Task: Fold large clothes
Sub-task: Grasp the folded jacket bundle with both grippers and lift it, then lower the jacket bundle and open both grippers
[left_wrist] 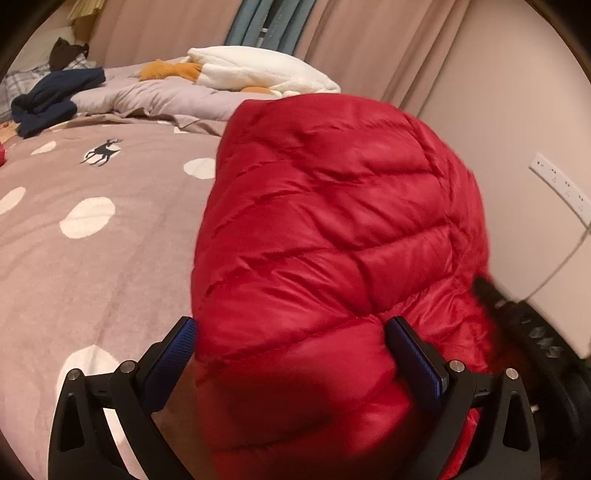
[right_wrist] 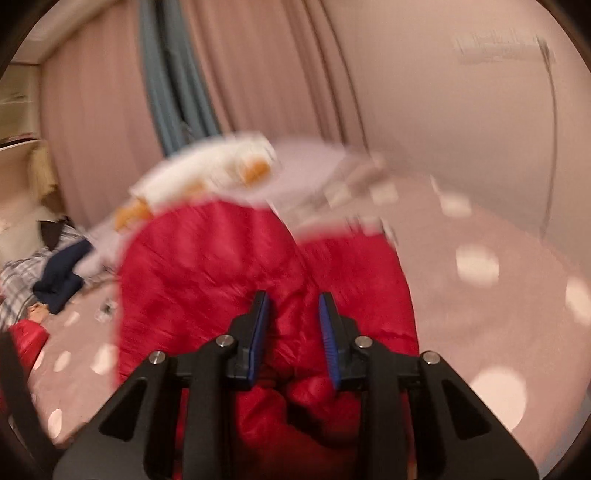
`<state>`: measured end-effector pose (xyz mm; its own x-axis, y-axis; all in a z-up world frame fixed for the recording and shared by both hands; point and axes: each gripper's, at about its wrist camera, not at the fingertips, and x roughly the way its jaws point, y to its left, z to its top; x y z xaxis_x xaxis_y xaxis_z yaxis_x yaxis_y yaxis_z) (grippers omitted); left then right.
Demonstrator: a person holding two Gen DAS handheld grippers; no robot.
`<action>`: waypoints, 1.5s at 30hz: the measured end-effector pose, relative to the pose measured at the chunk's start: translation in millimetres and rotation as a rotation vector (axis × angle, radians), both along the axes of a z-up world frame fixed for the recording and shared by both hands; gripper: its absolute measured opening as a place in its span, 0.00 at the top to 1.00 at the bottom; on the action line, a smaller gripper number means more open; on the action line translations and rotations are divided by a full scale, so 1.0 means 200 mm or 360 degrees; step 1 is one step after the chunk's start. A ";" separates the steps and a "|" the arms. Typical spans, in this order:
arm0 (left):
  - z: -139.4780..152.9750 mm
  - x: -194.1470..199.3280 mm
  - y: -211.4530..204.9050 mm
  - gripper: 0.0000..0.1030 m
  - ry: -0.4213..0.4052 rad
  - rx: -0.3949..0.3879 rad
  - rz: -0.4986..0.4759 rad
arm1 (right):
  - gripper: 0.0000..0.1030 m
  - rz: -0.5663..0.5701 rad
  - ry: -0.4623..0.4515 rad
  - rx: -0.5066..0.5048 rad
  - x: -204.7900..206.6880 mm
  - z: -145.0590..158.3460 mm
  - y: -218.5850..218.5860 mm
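Observation:
A red quilted down jacket (left_wrist: 332, 221) lies bunched on the bed. In the left wrist view it fills the middle and right, and a thick fold of it sits between the wide-set fingers of my left gripper (left_wrist: 291, 332). In the blurred right wrist view the jacket (right_wrist: 207, 280) spreads ahead of my right gripper (right_wrist: 293, 314), whose blue-padded fingers stand a little apart with red fabric between them. The other gripper's black body (left_wrist: 524, 325) shows at the right edge of the left wrist view.
The bed has a mauve cover with white dots (left_wrist: 88, 218). At its head lie a white and orange plush toy (left_wrist: 258, 74), a grey pillow (left_wrist: 162, 96) and a dark blue garment (left_wrist: 51, 96). Curtains (left_wrist: 177, 29) hang behind; a wall with a socket strip (left_wrist: 561, 184) stands right.

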<state>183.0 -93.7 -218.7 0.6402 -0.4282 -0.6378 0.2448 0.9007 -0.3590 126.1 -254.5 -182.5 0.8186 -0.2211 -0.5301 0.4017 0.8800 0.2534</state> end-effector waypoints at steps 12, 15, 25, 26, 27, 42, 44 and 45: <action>0.17 0.06 -0.07 0.07 -0.0363 0.0291 0.0097 | 0.67 0.0011 0.0174 -0.0291 0.09 -0.08 -0.01; 0.04 0.09 -0.17 0.24 -0.0411 0.0400 0.0074 | 0.67 0.0004 0.0221 -0.0252 0.13 -0.13 -0.08; -0.06 0.12 -0.23 0.25 -0.0481 0.0357 -0.0060 | 0.67 0.0043 0.0276 -0.0004 0.20 -0.28 -0.24; -0.06 0.12 -0.23 0.25 -0.0493 0.0374 -0.0054 | 0.67 0.0045 0.0268 0.0007 0.20 -0.28 -0.24; -0.05 0.11 -0.23 0.25 -0.0502 0.0388 -0.0048 | 0.67 0.0041 0.0270 -0.0008 0.20 -0.28 -0.23; 0.06 0.01 -0.21 0.25 -0.0543 0.0392 -0.0003 | 0.64 -0.0008 0.0224 -0.0015 0.13 -0.16 -0.17; 0.13 -0.04 -0.15 0.25 -0.0577 0.0305 0.0017 | 0.61 0.0002 0.0156 0.0047 0.08 -0.09 -0.19; 0.16 -0.07 -0.12 0.25 -0.0615 0.0286 0.0041 | 0.60 0.0008 0.0125 0.0057 0.06 -0.07 -0.19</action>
<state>169.1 -117.1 -186.0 0.8558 -0.3129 -0.4119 0.3072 0.9481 -0.0820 138.9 -292.7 -196.1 0.7751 -0.1965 -0.6005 0.4170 0.8731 0.2526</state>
